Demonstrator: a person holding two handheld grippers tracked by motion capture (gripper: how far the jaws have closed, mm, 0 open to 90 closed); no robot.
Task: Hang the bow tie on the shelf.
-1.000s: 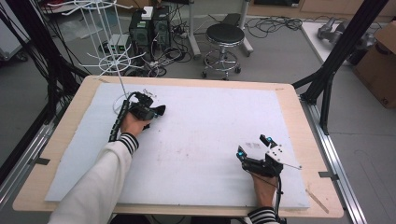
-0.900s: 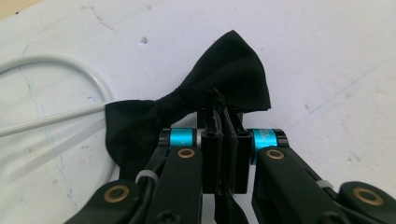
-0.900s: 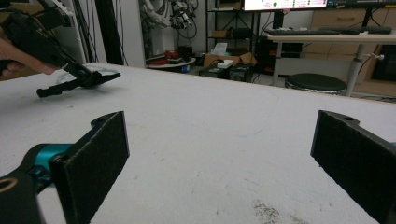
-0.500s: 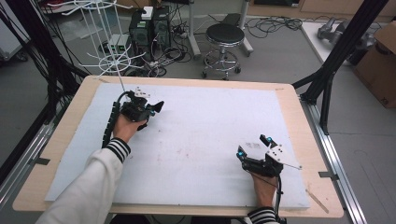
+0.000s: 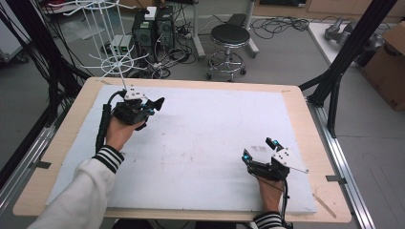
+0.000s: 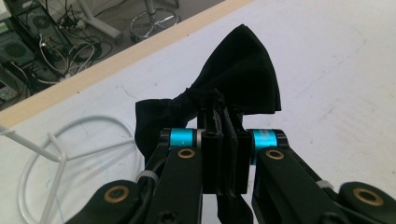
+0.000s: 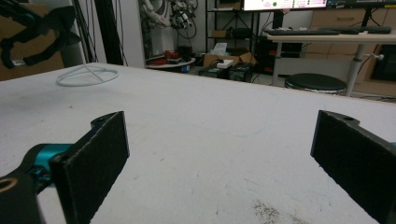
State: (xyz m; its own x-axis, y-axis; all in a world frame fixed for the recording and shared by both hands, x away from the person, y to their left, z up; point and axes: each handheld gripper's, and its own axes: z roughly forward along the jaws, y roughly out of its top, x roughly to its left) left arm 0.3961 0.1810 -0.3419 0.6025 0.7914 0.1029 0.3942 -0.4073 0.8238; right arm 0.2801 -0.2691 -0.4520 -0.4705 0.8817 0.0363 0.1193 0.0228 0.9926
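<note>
White-padded worktop (image 5: 200,143) | left claw (image 6: 223,122) raised at far-left corner, arm outstretched, jaws pinching black bow tie (image 6: 233,86) at knot | right claw (image 7: 219,154) low near front-right edge, jaws spread

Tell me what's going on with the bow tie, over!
Left gripper shut on the black bow tie, held above the white mat. Right gripper open, empty, low over the mat. White wire rack stands close by the left gripper.

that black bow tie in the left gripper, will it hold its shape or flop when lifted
The black bow tie looks like soft fabric, so it will probably sag somewhat. Pinched at its knot by the left gripper, its wings seem to stay fanned, so likely light. Cloth between shut jaws seems unlikely to slip.
</note>
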